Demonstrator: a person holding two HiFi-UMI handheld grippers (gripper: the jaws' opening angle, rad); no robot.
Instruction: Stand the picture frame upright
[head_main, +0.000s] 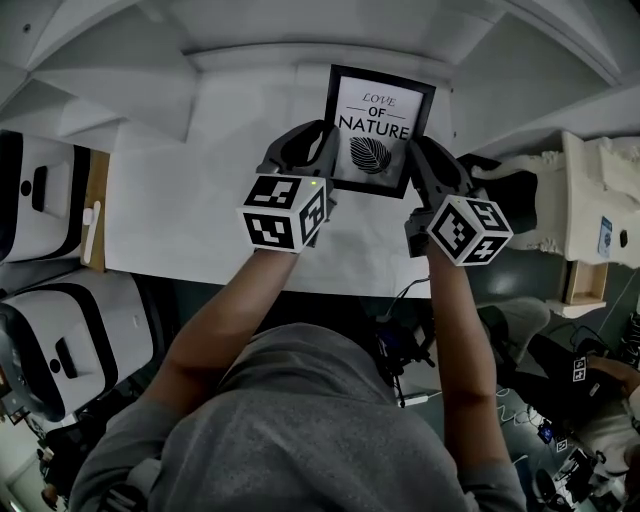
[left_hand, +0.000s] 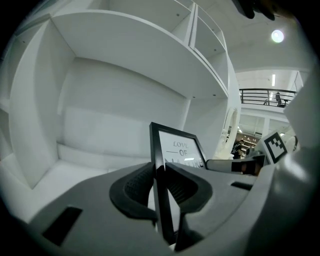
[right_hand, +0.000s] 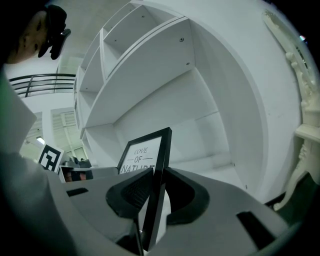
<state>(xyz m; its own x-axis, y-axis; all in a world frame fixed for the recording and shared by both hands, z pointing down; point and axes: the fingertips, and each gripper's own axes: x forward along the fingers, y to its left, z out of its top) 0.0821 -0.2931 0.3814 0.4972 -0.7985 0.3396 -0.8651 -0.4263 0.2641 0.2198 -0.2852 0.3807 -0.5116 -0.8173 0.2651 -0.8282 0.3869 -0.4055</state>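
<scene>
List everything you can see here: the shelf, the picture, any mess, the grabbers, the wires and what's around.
Surface: white shelf, bare around the frame.
Job's things: black frame with the print LOVE OF NATURE, face tipped up towards the head camera.
Clutter: nothing seen on the shelf.
Grippers: left gripper shut on the frame's left edge; right gripper shut on its right edge.
Cables: thin cables below the shelf's front edge.
Surroundings: carved white furniture on the right, white units on the left.

White shelf (head_main: 180, 200), ornate white stand (head_main: 590, 195)
</scene>
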